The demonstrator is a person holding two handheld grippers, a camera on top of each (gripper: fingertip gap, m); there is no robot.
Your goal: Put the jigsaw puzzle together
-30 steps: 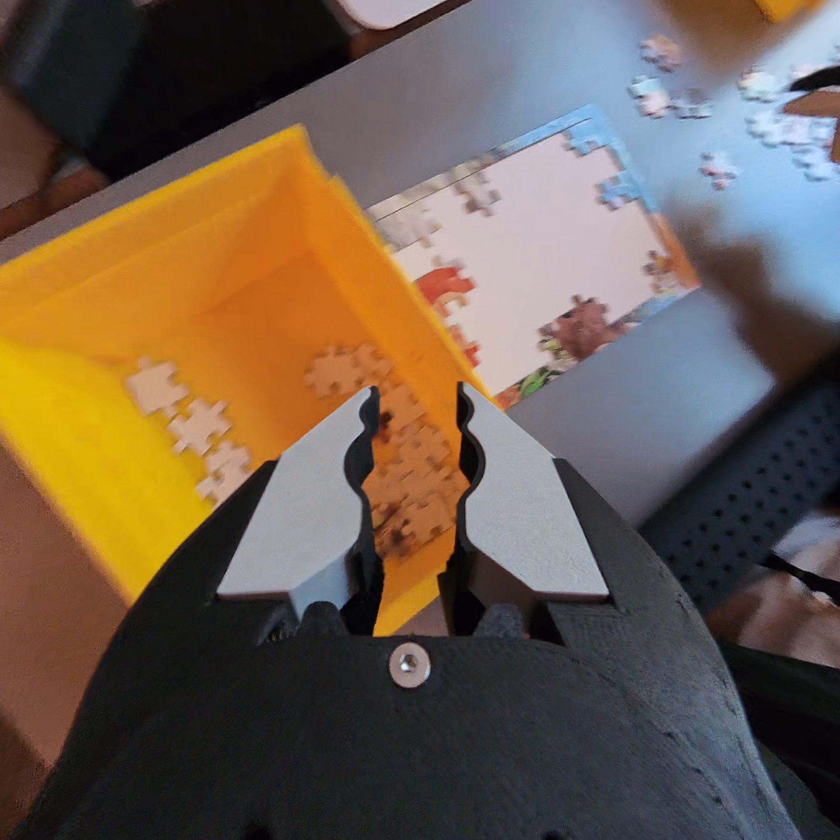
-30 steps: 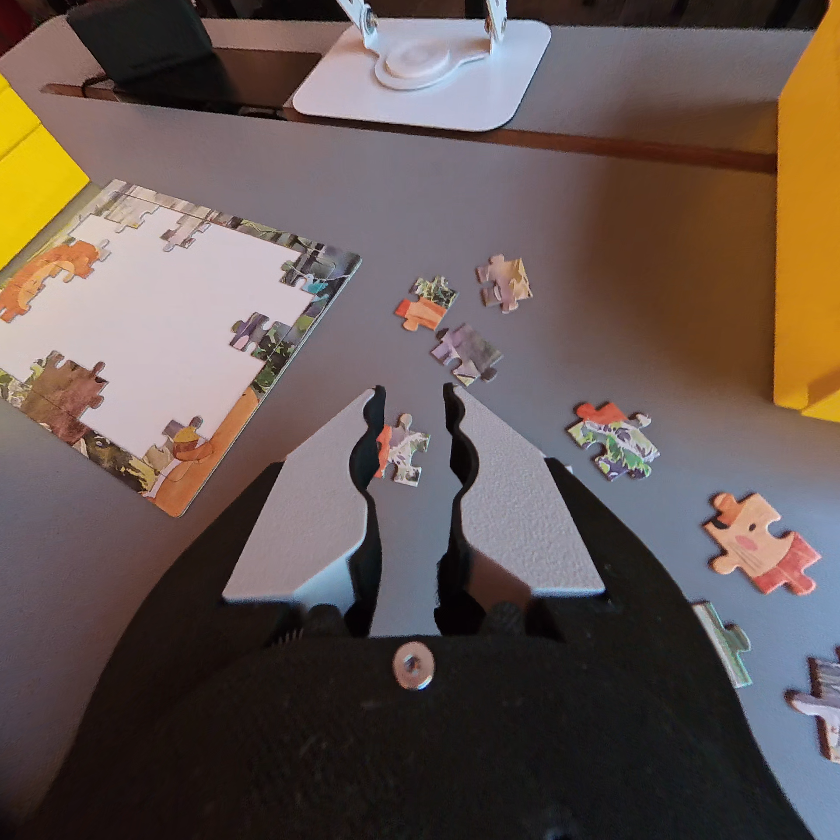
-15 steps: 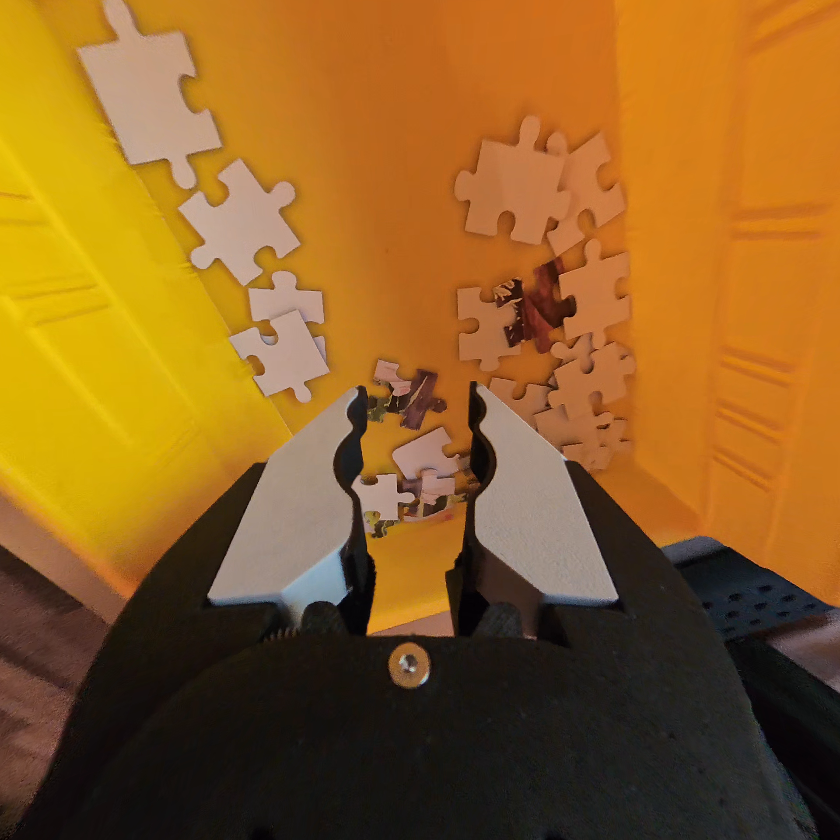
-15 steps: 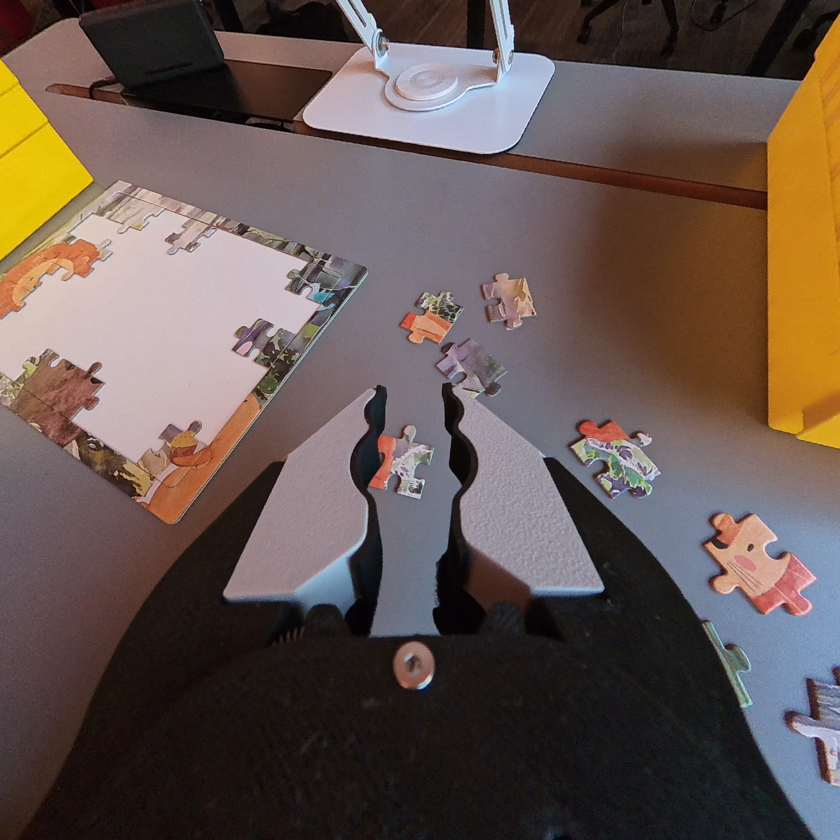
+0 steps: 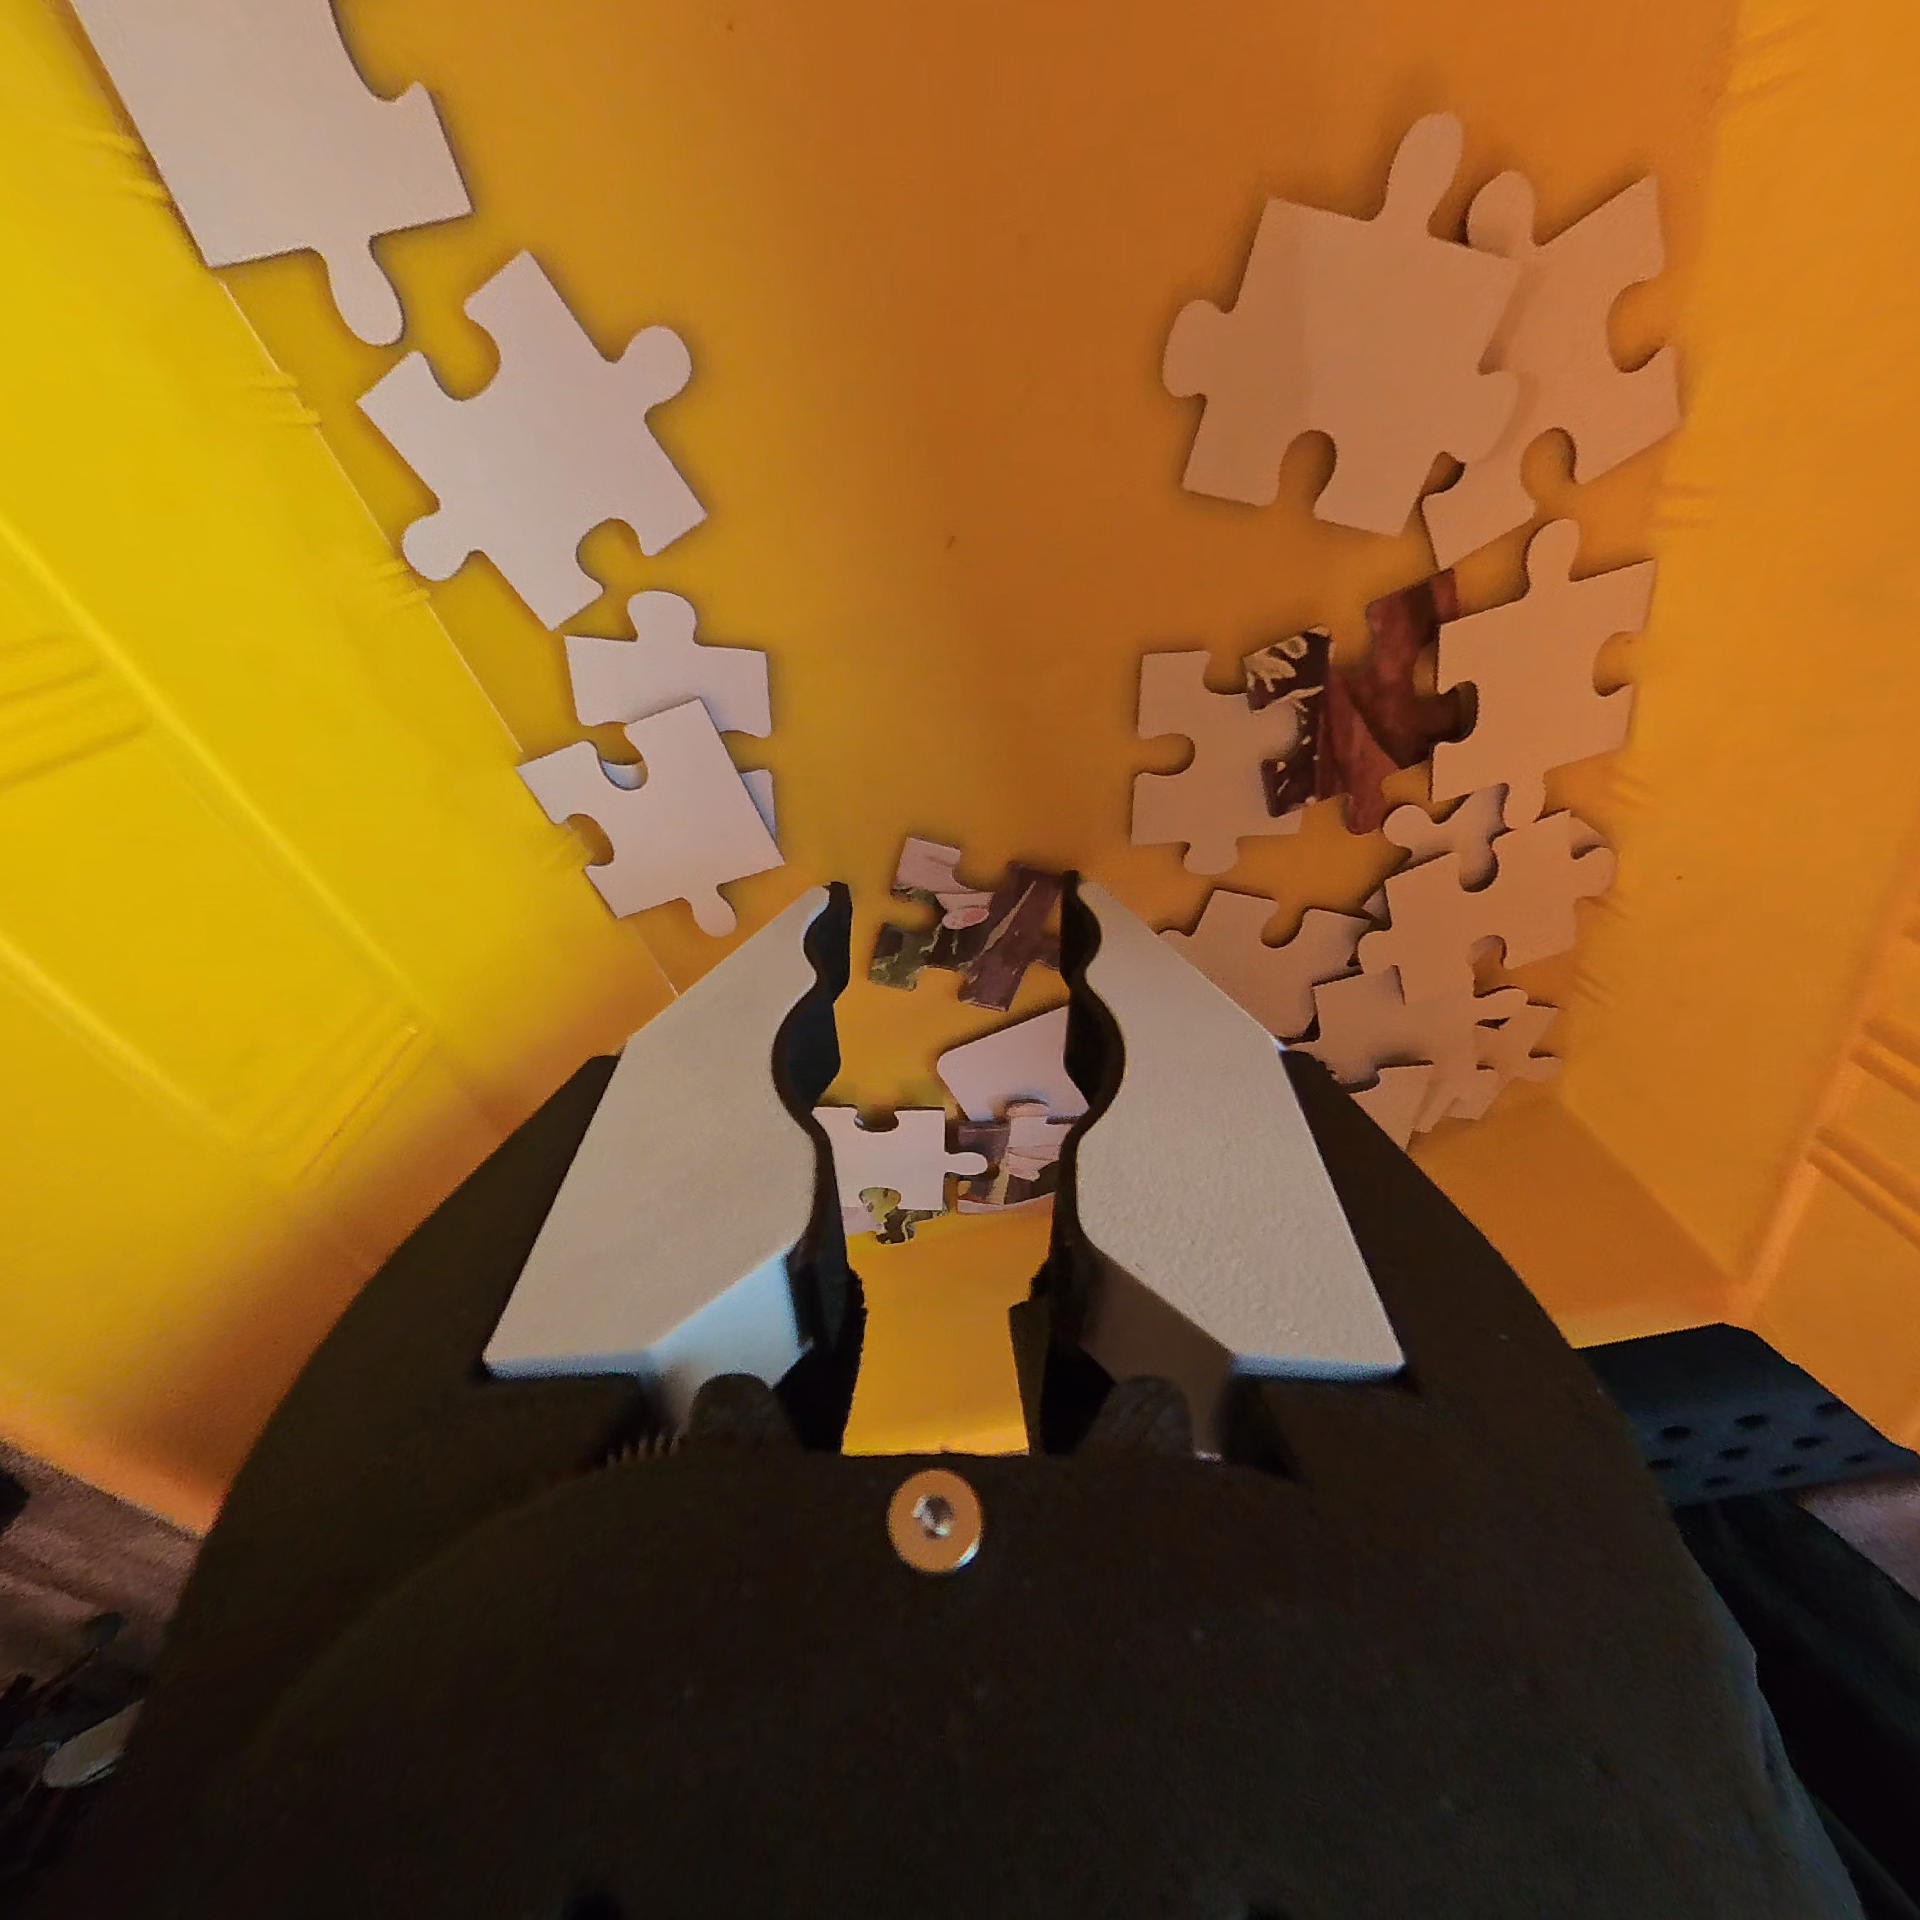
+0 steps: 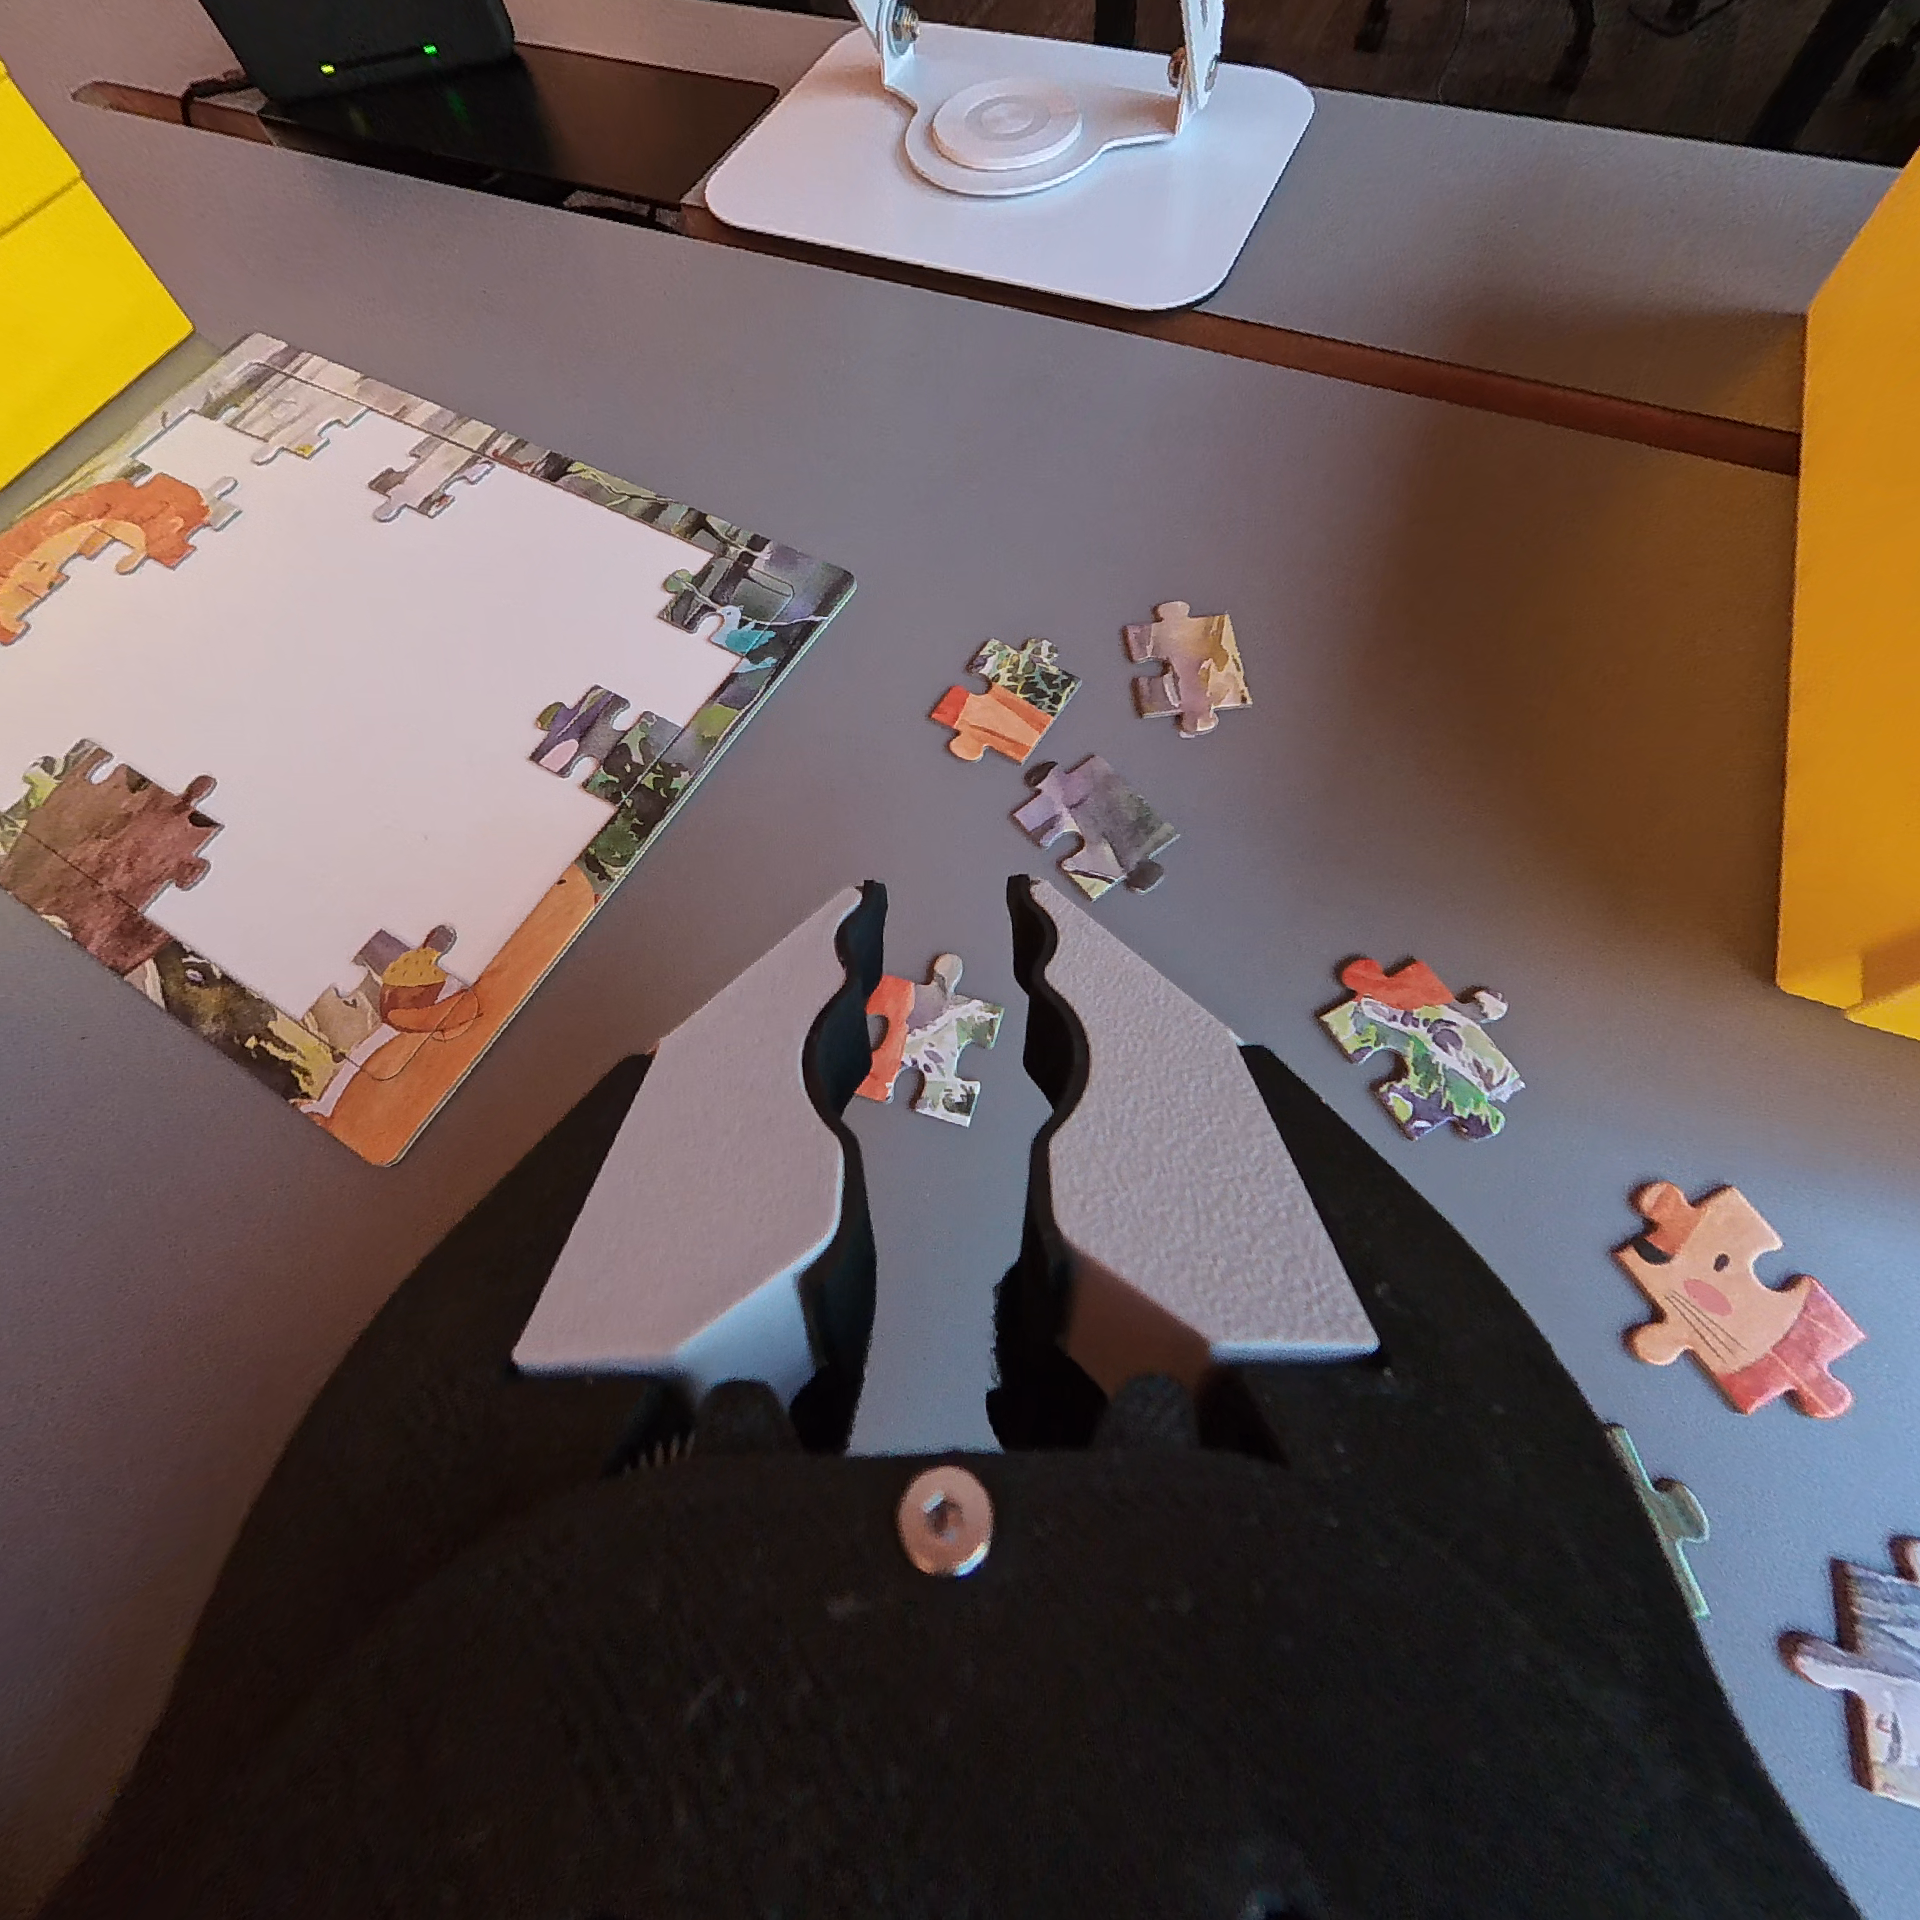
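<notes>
Your left gripper is inside the yellow bin, jaws parted and gripping nothing. A picture-side-up piece lies on the bin floor right at the gap between the fingertips; more pieces show between the fingers nearer the camera, and blank-side-up pieces spread to either side. Your right gripper hangs over the grey table, jaws likewise apart and empty — an orange-and-green piece lies flat in the gap, touching neither finger. The puzzle board lies ahead to the left, only its border filled. Loose pieces lie ahead and to the right, including a cat-face piece.
</notes>
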